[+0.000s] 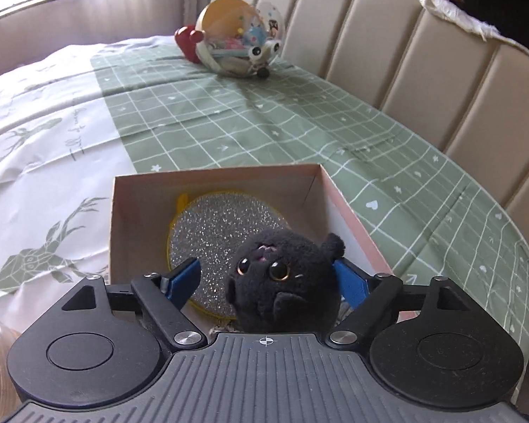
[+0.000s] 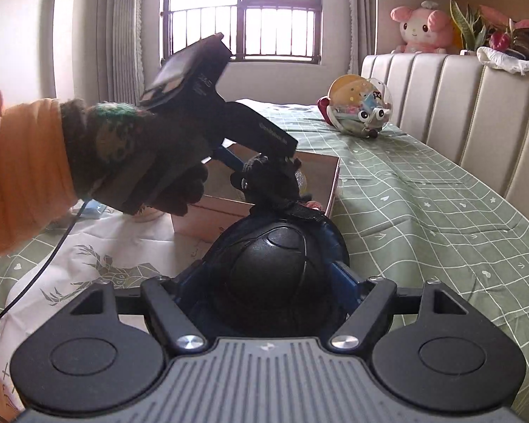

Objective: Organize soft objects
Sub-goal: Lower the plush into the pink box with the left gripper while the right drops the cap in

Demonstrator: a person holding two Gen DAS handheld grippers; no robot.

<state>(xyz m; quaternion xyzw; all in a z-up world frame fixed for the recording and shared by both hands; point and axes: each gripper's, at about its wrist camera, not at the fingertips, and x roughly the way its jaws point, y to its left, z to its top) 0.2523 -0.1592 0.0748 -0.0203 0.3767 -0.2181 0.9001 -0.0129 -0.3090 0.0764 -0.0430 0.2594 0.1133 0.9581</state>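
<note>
My left gripper hovers over an open pink cardboard box on the bed. Its blue fingers stand wide apart; a black plush cat lies between them against the right finger, the left finger clear of it. A silver glitter pad with yellow trim lies in the box. My right gripper is shut on a round black ball-like object just in front of the box. The right wrist view shows the left gripper with the plush over the box.
A clear round toy bag with googly eyes lies at the bed's far end, also in the right wrist view. A padded beige headboard runs along the right. A pink plush and plants sit on the shelf behind. A cable trails left.
</note>
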